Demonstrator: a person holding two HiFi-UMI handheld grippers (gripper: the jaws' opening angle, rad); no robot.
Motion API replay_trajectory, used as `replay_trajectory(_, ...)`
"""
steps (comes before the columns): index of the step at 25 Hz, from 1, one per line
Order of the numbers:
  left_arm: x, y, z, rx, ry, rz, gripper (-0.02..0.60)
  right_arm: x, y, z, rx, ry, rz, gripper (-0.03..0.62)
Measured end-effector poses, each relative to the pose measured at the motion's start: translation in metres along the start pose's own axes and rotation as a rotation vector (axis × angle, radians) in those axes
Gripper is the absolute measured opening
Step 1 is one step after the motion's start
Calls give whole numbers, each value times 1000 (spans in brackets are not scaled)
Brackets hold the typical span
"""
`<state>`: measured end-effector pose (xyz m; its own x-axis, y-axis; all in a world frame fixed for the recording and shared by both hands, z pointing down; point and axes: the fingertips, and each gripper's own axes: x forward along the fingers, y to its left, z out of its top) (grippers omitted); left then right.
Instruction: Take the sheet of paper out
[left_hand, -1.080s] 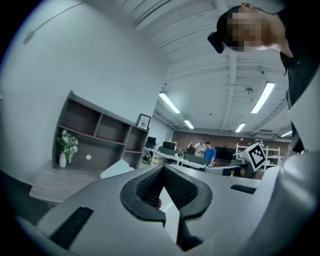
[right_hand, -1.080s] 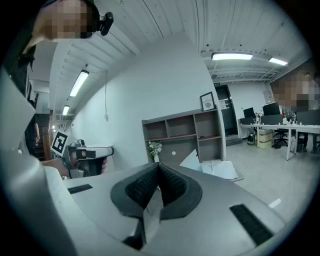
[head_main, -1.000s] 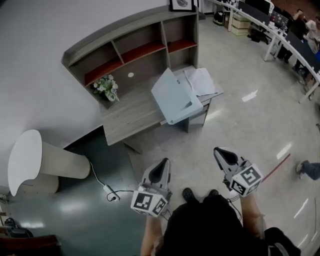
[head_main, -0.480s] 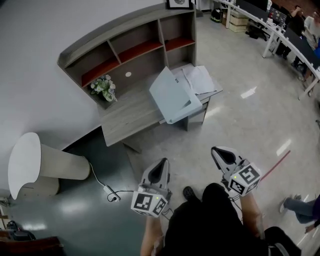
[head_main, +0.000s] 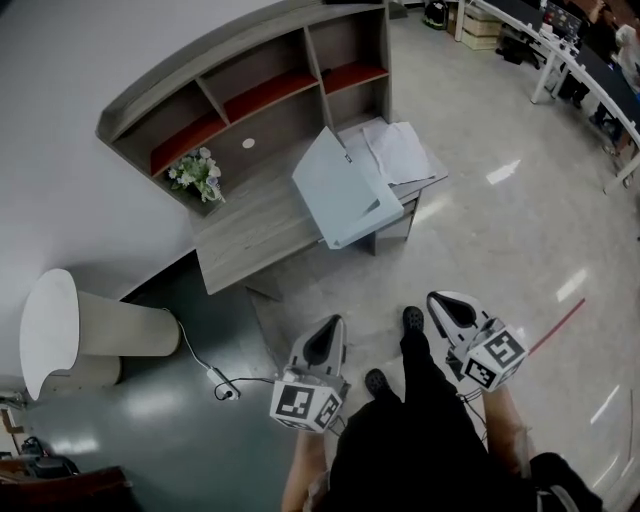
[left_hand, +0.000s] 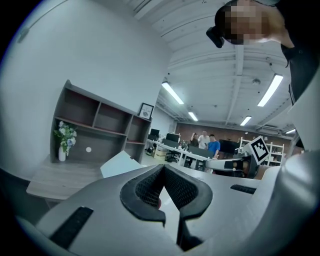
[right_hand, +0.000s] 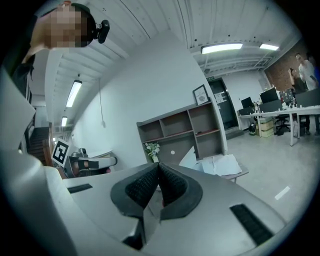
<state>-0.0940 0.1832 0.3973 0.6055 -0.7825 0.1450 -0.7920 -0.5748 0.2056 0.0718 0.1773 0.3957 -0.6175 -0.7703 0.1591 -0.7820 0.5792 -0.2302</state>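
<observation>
Two tongs are staying... no: both are sitting closed and empty above the floor, left tongs (head_main: 328, 330) beside right tongs (head_main: 445, 305). Well ahead of them, the sheet of paper (head_main: 398, 152) is lying on the tabletop (head_main: 250, 225), just beside a tilted pale panel (head_main: 338, 190).

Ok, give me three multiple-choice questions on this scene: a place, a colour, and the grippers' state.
1. Where does the flower vase stand? A on the floor; B on the desk; C on the top shelf.
2. What colour are the shelf boards? A red; B green; C yellow.
3. How are the left gripper and right gripper? A both shut, empty; B both open; C left holds paper.
Answers: B, the vase rests on the desktop; A, the boards show red; A, both gripper views show jaws together, nothing between.
</observation>
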Motion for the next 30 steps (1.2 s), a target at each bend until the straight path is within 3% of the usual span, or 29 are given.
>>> replay_trajectory(9, 97, 10, 15, 54, 45, 74, 12, 53, -77, 36, -40, -1, 58, 12)
replay_trajectory(18, 191, 17, 12, 49, 90, 164, 12, 91, -156, 57, -36, 23, 137, 13)
replay_trajectory(30, 238, 36, -15, 67, 171, 323, 12, 116, -201, 55, -13, 75, 224, 12)
